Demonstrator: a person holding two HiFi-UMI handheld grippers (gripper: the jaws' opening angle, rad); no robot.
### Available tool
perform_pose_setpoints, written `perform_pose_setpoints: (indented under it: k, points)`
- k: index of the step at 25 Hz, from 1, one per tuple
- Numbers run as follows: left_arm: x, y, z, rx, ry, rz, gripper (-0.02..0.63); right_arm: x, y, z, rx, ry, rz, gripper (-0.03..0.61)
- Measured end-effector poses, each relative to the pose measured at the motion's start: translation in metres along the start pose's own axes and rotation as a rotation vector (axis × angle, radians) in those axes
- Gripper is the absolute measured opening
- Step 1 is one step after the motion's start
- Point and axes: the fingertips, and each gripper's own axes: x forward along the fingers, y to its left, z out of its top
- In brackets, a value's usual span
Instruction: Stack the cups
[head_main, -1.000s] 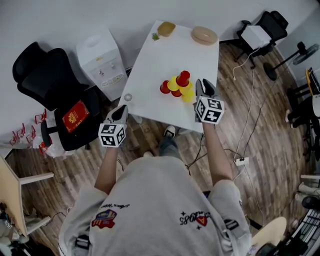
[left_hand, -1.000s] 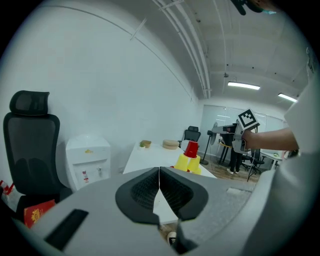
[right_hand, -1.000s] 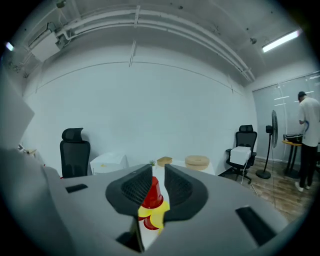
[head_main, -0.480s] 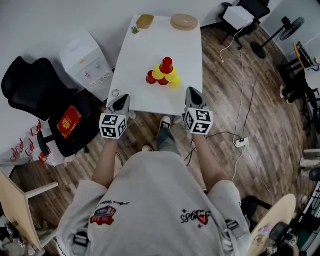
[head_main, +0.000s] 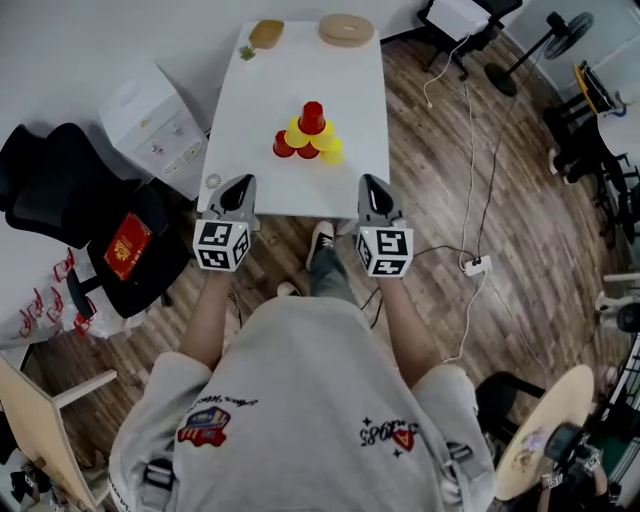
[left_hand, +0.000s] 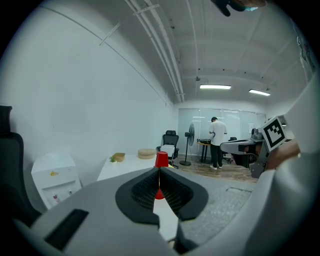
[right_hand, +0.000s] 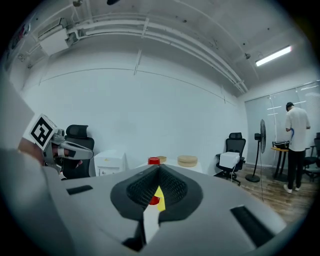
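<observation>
Red and yellow cups (head_main: 306, 137) stand upside down as a small pyramid in the middle of the white table (head_main: 350, 185), with one red cup (head_main: 312, 116) on top. My left gripper (head_main: 242, 187) and right gripper (head_main: 370, 185) hover at the table's near edge, well short of the pile. Both are shut with nothing held. In the left gripper view the shut left gripper (left_hand: 159, 171) points at the top red cup (left_hand: 161, 159). Past the shut right gripper (right_hand: 159, 170), the right gripper view shows a red cup (right_hand: 154, 160) and a sliver of a yellow cup (right_hand: 158, 195).
A round wooden tray (head_main: 346, 28), a brown bowl (head_main: 266, 33) and a tiny plant (head_main: 245, 52) sit at the table's far end. A white dispenser (head_main: 150, 125) and a black chair (head_main: 55, 185) stand to the left. Cables and a power strip (head_main: 475, 266) lie on the right floor.
Both grippers have drawn back from the cup pile to the table's near edge; the right one was beside the yellow cups. The pyramid looks unchanged.
</observation>
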Motion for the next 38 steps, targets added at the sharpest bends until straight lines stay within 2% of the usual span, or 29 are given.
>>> perform_pose_setpoints:
  k: [22, 38]
  points:
    - [0.003, -0.009, -0.007, -0.008, 0.016, -0.009, 0.006, -0.01, 0.003, -0.003, 0.016, 0.002, 0.002, -0.008]
    - [0.0, 0.005, -0.02, -0.036, 0.036, 0.017, 0.006, 0.004, 0.016, -0.006, 0.012, 0.019, 0.042, -0.009]
